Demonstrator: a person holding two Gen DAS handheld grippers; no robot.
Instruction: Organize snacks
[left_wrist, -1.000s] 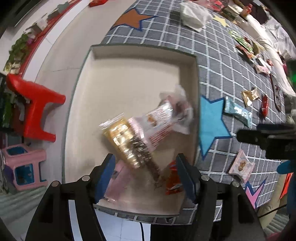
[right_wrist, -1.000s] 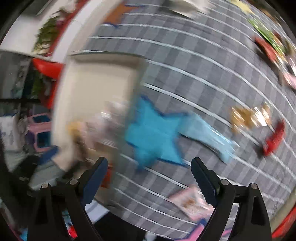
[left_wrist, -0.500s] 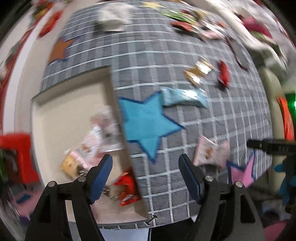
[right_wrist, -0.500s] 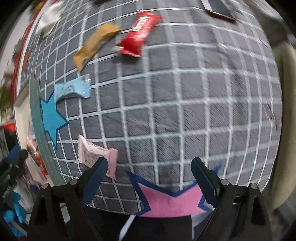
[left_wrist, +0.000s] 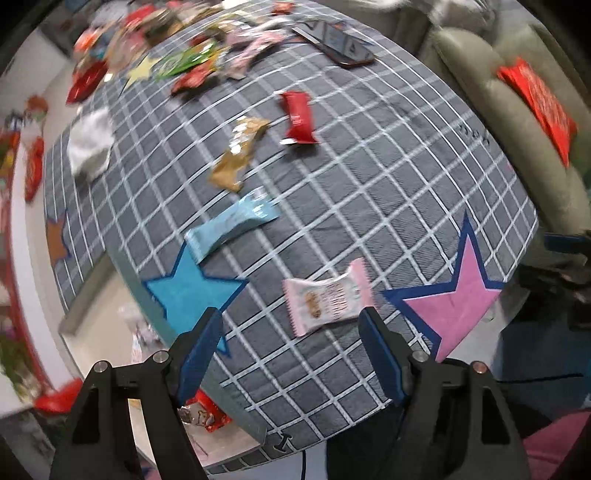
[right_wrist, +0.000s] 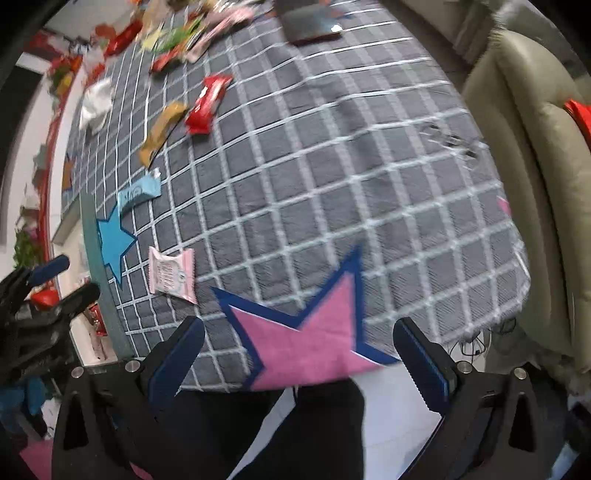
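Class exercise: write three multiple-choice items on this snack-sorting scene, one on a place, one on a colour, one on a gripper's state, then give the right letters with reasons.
1. Where does the pink snack packet lie?
A. between the blue star and the pink star
B. on the sofa
C. in the tray

2. What colour is the wrapper next to the gold packet?
A. green
B. red
C. white

3. The left hand-held gripper is:
A. shut on a packet
B. open, holding nothing
C. out of view

Key: A, it lies on the checked cloth between both stars; B, the red wrapper lies beside it; B, the jaws stand apart, nothing between.
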